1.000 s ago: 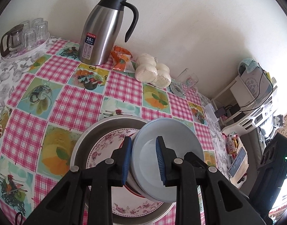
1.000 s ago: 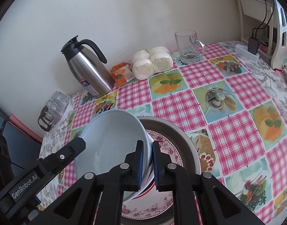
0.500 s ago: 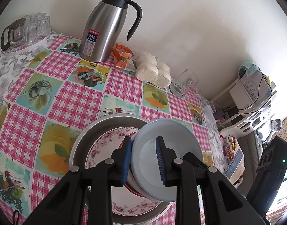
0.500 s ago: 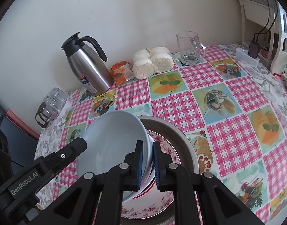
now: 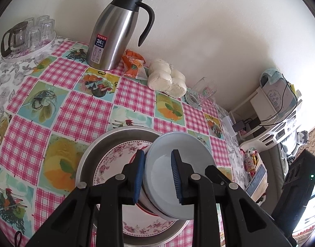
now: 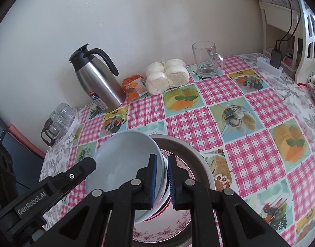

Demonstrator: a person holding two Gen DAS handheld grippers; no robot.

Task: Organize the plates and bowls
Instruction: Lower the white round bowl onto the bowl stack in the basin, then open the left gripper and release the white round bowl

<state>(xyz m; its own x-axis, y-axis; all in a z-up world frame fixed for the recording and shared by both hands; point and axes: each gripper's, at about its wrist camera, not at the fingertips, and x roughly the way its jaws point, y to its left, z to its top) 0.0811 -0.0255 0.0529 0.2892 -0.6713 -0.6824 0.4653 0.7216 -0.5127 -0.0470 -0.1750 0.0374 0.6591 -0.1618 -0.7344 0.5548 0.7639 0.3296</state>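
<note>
A stack of pale blue-white bowls (image 5: 178, 164) (image 6: 124, 164) is held above a floral plate (image 5: 116, 160) (image 6: 157, 234) lying in a steel basin (image 5: 89, 158) (image 6: 198, 156). My left gripper (image 5: 157, 173) is shut on the stack's left rim, one finger inside and one outside. My right gripper (image 6: 162, 179) is shut on the opposite rim. The left gripper's body (image 6: 54, 187) shows in the right wrist view. The stack hides the plate's middle.
On the checked tablecloth (image 5: 75, 113) a steel thermos jug (image 5: 114, 30) (image 6: 95, 82), an orange snack packet (image 5: 132, 63), bagged buns (image 5: 167, 80) (image 6: 167, 76) and a glass mug (image 5: 202, 94) (image 6: 207, 61) stand along the wall. A tray of glasses (image 5: 27, 37) is far left. Shelving (image 5: 270, 107) stands beyond the table's right edge.
Both grippers have risen a little with the bowl stack; the table looks slightly farther away. Their hold on the rims is unchanged.
</note>
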